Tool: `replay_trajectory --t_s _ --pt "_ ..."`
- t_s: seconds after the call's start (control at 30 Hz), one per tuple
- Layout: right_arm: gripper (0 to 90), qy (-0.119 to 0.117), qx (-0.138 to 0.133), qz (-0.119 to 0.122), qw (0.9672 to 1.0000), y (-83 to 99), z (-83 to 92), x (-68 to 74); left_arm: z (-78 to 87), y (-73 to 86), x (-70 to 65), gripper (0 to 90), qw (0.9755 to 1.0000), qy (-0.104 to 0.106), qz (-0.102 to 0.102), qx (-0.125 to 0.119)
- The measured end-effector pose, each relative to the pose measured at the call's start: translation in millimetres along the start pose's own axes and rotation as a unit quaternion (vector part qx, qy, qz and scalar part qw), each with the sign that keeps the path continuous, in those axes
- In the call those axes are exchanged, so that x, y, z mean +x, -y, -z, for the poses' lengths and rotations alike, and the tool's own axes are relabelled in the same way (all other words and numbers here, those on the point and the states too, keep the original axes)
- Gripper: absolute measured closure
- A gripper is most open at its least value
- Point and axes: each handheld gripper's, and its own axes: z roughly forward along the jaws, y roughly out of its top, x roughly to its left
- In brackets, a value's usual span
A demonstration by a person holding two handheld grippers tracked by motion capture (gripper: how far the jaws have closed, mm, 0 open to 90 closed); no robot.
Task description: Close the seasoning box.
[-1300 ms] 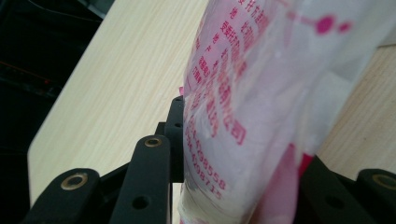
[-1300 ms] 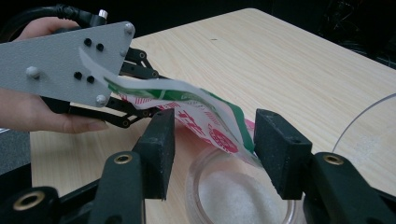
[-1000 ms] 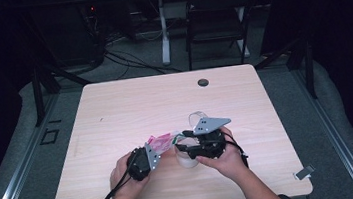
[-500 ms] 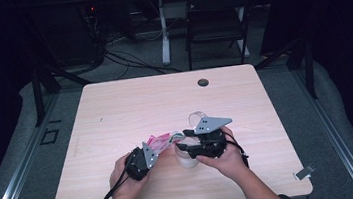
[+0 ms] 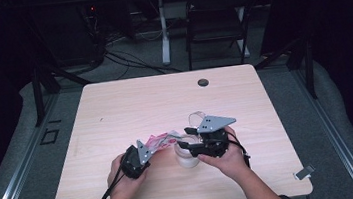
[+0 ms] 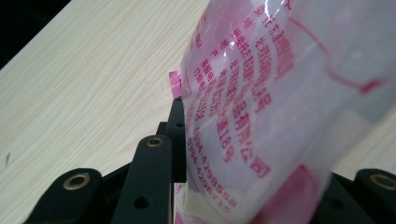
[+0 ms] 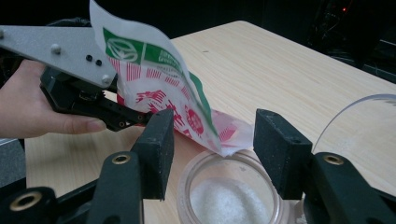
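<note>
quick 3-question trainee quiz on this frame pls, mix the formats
1. True or false: the left gripper holds the printed bag tilted with its open corner over the jar.
2. What is inside the jar? A) white granules B) dark liquid C) nothing
3. Fill in: the right gripper has a jaw on either side of the ____.

Key:
1. True. In the right gripper view the bag's corner hangs above the jar mouth.
2. A. White granules lie in the jar.
3. Jar. Whether the pads press on it cannot be told.
</note>
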Motion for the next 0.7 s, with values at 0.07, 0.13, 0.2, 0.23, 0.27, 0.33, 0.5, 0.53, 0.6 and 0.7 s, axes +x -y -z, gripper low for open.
replay_trajectory --t_s 0.07,0.13,0.2,0.23,0.27,0.33,0.5,0.53,0.6,0.7 --pt "48.2 0.002 -0.002 -0.001 1.0000 -0.1 0.9 0.0 0.1 0.7 4.1 70.8 0.9999 0.008 0.008 -0.001" --pt "48.2 0.002 -0.004 -0.001 1.0000 -0.1 1.8 -0.3 0.1 1.4 7.5 70.9 0.9997 0.014 0.019 -0.001" --pt "48.2 0.004 -0.006 -0.002 1.0000 0.1 2.4 -0.7 -0.2 2.3 10.8 71.1 0.9995 0.019 0.026 -0.001" --pt "48.2 0.005 -0.007 -0.002 1.0000 0.2 2.5 -0.7 -0.3 2.8 12.2 71.2 0.9993 0.020 0.032 -0.001" --pt "48.2 0.005 -0.006 -0.001 1.0000 0.2 3.0 -1.0 -0.5 3.3 13.8 71.3 0.9991 0.023 0.035 -0.001" --pt "48.2 0.006 -0.008 -0.003 0.9999 0.3 3.3 -1.0 -0.8 4.1 16.1 71.6 0.9985 0.030 0.045 -0.003" --pt "48.2 0.006 -0.009 -0.004 0.9999 0.9 4.0 -1.3 -1.2 5.9 21.1 72.9 0.9973 0.038 0.062 -0.008" --pt "48.2 0.006 -0.009 -0.003 0.9999 0.9 4.2 -1.5 -1.3 6.3 22.7 73.2 0.9972 0.039 0.063 -0.010" --pt "48.2 0.007 -0.008 -0.003 0.9999 1.2 4.4 -1.7 -0.8 7.3 25.2 73.7 0.9965 0.039 0.073 -0.012" --pt "48.1 0.008 -0.007 -0.004 0.9999 1.6 4.6 -2.0 0.7 8.6 30.2 74.7 0.9960 0.034 0.081 -0.015"
